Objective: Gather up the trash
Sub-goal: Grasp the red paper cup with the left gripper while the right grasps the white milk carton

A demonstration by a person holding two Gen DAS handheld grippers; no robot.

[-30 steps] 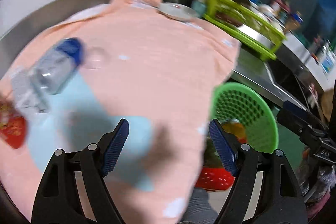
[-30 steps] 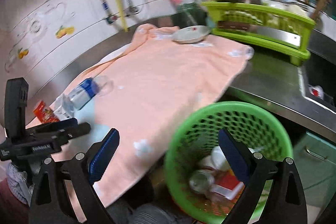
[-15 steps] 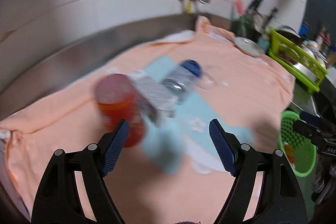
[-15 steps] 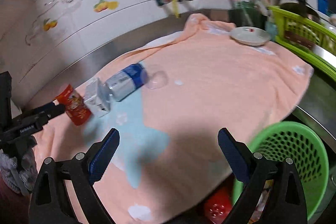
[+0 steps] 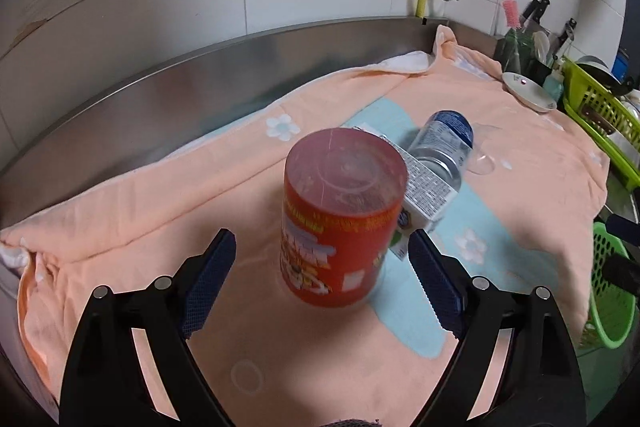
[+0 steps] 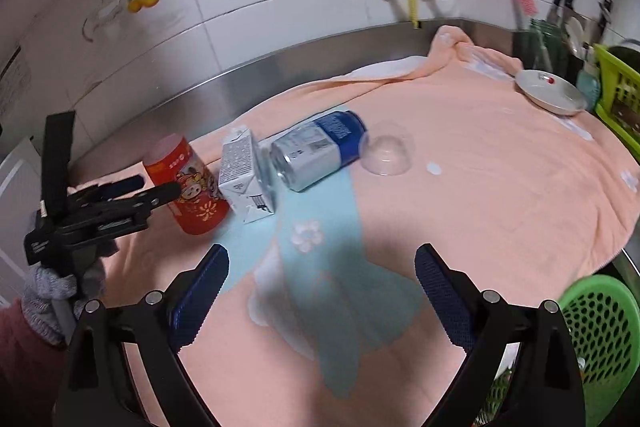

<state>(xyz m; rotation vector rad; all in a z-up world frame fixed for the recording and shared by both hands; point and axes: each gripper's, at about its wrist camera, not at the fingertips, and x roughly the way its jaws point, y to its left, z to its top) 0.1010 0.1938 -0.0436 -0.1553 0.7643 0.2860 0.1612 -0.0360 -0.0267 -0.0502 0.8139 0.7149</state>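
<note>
A red snack can [image 5: 340, 219] stands upright on the peach towel [image 5: 140, 211], right at the tips of my left gripper [image 5: 320, 239]. The jaws are opening and the pads do not touch the can. In the right wrist view my left gripper [image 6: 148, 189] reaches the same red can [image 6: 188, 187] from the left. Behind it lie a white carton [image 6: 248, 175] and a blue-and-silver can [image 6: 320, 151] on its side, with a clear dome lid [image 6: 386, 155] beside it. My right gripper [image 6: 322, 267] hovers open and empty over the towel. The green basket [image 6: 600, 327] sits at lower right.
A white dish [image 6: 552, 93] rests at the towel's far right corner, next to a green dish rack [image 6: 620, 83]. A steel backsplash [image 5: 240, 67] and tiled wall run behind. The gloved hand [image 6: 56, 287] holding the left gripper shows at left.
Both views have swung left, away from the green basket and onto the trash on the towel. My left gripper has closed in on the red can and its jaws stand wider.
</note>
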